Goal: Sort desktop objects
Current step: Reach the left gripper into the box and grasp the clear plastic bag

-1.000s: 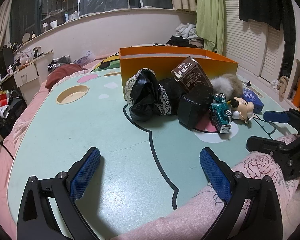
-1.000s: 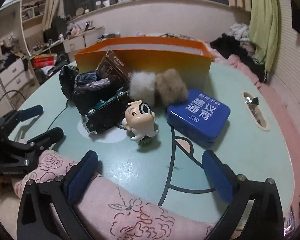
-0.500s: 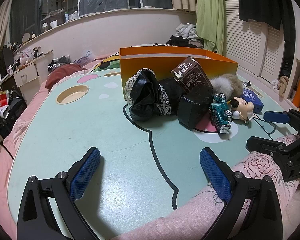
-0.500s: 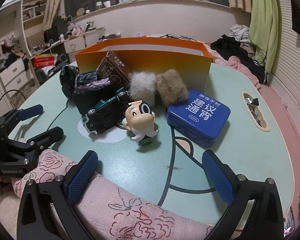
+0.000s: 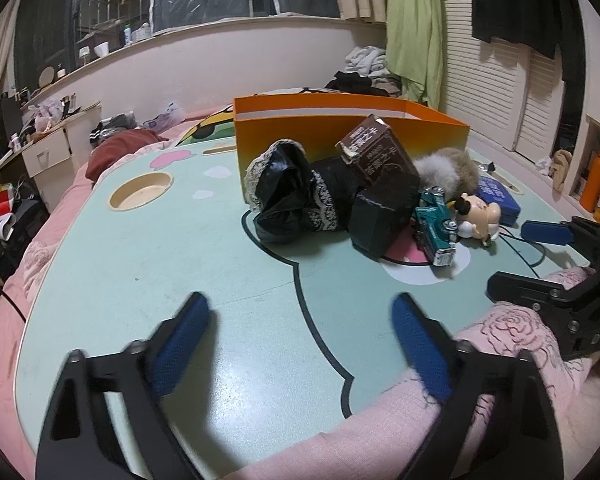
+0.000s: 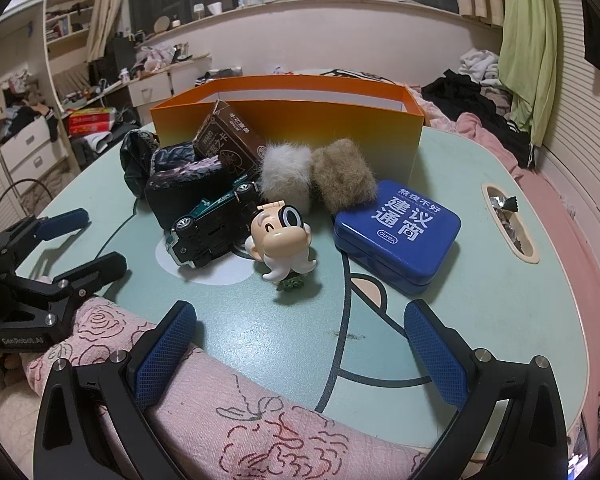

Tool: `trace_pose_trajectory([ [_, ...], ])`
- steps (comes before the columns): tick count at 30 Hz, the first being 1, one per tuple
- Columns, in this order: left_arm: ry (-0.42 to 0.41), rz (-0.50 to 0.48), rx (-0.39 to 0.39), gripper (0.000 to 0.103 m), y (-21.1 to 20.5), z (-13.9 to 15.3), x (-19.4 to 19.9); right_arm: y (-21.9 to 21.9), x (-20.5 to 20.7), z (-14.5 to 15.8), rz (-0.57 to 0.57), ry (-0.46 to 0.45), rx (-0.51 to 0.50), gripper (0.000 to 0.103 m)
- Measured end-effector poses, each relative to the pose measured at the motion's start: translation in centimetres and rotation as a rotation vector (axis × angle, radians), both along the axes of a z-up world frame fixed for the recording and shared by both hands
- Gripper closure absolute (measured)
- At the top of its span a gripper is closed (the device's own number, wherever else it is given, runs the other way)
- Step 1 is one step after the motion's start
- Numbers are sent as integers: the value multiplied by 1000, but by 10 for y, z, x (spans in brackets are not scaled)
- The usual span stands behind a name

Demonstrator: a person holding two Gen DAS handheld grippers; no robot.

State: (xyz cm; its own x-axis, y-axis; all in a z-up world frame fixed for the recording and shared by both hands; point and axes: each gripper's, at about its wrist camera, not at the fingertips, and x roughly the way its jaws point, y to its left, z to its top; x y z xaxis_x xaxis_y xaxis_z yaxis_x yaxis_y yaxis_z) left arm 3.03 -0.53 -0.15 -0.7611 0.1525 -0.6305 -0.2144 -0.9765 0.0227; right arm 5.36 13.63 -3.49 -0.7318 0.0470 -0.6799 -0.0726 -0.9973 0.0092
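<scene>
Left tool (image 5: 300, 328) hovers over the near edge of the mint counter (image 5: 140, 280), jaws just closing a bit (blurred), still apart, nothing between them. Right tool (image 6: 300, 344) wide apart, empty, over the pink quilt (image 6: 260, 420). Pile sits mid-counter in front of the orange box (image 6: 284, 128): black lace bag (image 5: 296, 196), brown carton (image 5: 376, 152), dark pouch (image 6: 184, 188), green toy car (image 6: 212, 228) tipped on its side, cartoon figurine (image 6: 280, 240), two fur puffs (image 6: 312, 176), blue tin (image 6: 396, 228) far right.
</scene>
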Motion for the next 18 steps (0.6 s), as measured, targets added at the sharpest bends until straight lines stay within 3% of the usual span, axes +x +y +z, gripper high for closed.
trace_pose_trajectory([
  [1, -8, -6, 2, 23, 0, 1, 0, 0, 0, 0, 1, 0, 0, 0],
  [3, -39, -25, 25, 42, -3, 7, -2, 0, 0, 0, 3, 0, 0, 0],
  [5, -48, -31, 45, 51, -7, 18, -2, 0, 0, 0, 4, 0, 0, 0],
  [9, 34, -28, 101, 53, -22, 68, 0, 0, 0, 0, 9, 0, 1, 0],
  [11, 36, -44, 120, 54, -24, 92, -8, 0, 0, 0, 10, 0, 1, 0],
  [12, 20, -58, 132, 70, -24, 105, -16, 0, 1, 0, 12, 0, 0, 0],
  [14, -44, -84, 144, 91, -20, 119, -38, 0, 1, 0, 13, 0, 1, 0],
  [15, -91, -102, 149, 95, -17, 123, -51, 0, 1, 0, 14, 0, 1, 0],
  [18, -276, -133, 137, 95, -4, 124, -96, 0, 1, 0, 17, 0, 1, 0],
])
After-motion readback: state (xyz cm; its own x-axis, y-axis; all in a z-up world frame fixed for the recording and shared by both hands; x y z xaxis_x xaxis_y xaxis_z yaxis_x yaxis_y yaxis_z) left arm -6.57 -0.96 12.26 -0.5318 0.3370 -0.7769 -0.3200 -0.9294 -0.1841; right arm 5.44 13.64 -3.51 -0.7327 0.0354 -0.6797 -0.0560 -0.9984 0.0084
